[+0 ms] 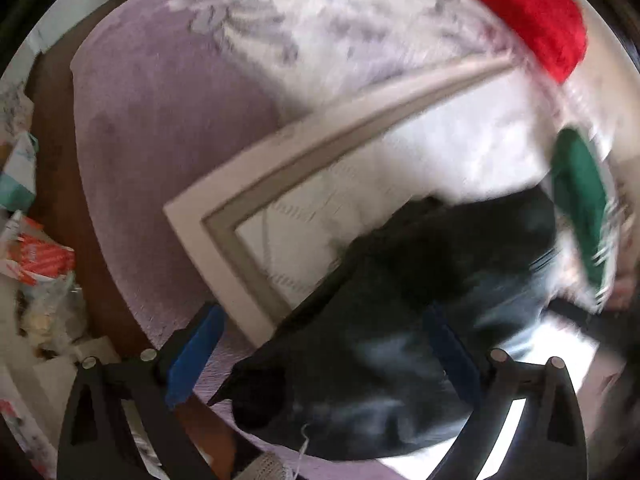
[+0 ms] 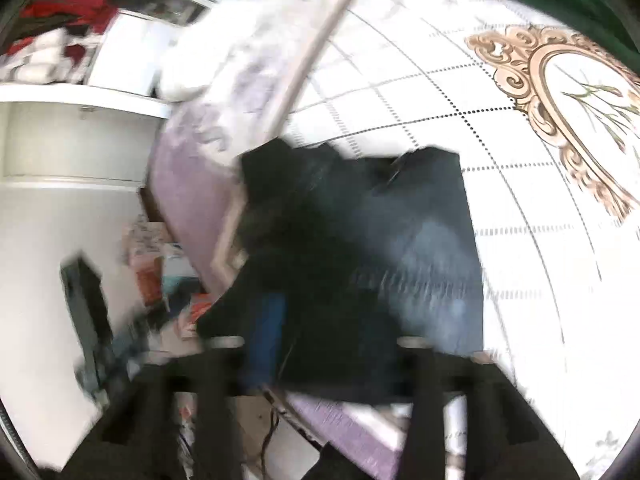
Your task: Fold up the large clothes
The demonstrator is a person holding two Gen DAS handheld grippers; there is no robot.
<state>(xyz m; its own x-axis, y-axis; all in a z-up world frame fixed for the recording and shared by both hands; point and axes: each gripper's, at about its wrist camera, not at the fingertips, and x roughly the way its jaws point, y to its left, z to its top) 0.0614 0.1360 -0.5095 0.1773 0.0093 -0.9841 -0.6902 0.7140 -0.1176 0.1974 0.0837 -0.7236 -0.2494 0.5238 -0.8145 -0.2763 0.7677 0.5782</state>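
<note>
A dark blue denim garment lies folded near the corner of a white patterned bedspread. My left gripper points down over it, its blue pads spread wide, one beside the cloth and one above it. In the right wrist view the same garment fills the middle, blurred. My right gripper hangs over its near edge with the jaws partly apart. One blue pad shows bare; dark cloth hides the other. I see no pinch.
A lilac blanket covers the bed under the white spread. A green garment and a red cloth lie further along the bed. Bags and packets clutter the brown floor beside it. A white cabinet stands beyond.
</note>
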